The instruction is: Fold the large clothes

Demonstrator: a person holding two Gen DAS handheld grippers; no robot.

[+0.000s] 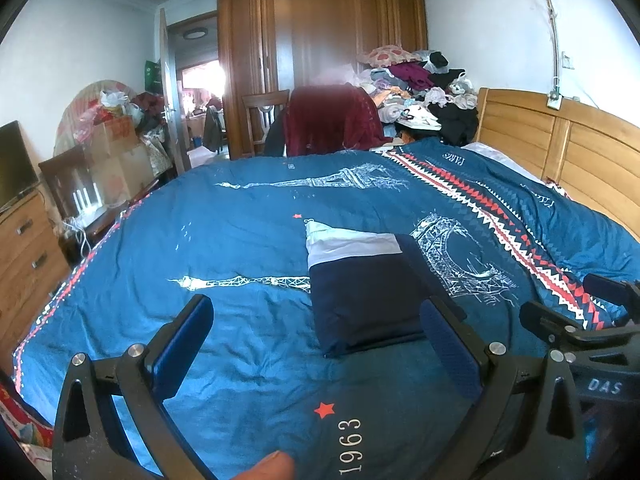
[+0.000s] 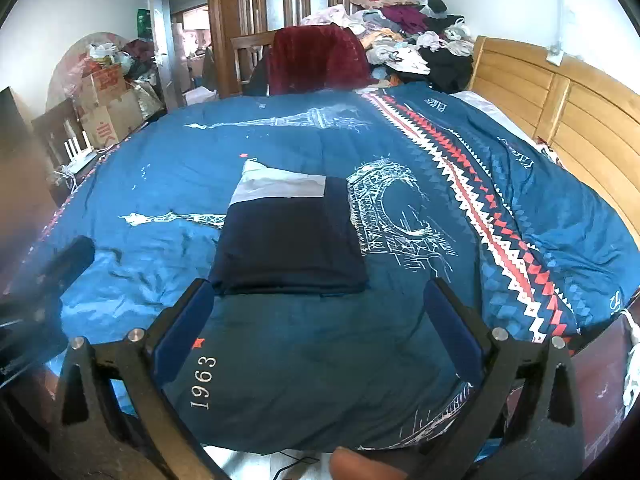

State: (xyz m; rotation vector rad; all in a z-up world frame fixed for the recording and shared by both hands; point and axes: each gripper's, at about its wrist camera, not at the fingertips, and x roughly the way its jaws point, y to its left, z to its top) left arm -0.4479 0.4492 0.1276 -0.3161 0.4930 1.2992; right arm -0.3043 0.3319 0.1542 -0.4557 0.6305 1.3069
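A dark navy garment with a pale grey-white band at its far end point(image 1: 360, 288) point(image 2: 290, 240) lies folded into a compact rectangle on the blue bed cover point(image 1: 240, 240) point(image 2: 280, 360). My left gripper point(image 1: 320, 320) is open, hovering just short of the garment's near edge, its right finger close to the near right corner. My right gripper point(image 2: 320, 304) is open too, its fingers spread just in front of the garment's near edge, holding nothing. The right gripper's body point(image 1: 580, 320) shows at the right edge of the left wrist view.
A wooden headboard point(image 1: 560, 152) runs along the right. A heap of clothes point(image 1: 424, 92) and a maroon-draped chair point(image 1: 332, 120) stand behind the bed, before a wardrobe point(image 1: 320, 40). Boxes, a dresser point(image 1: 24, 240) and an open door sit left.
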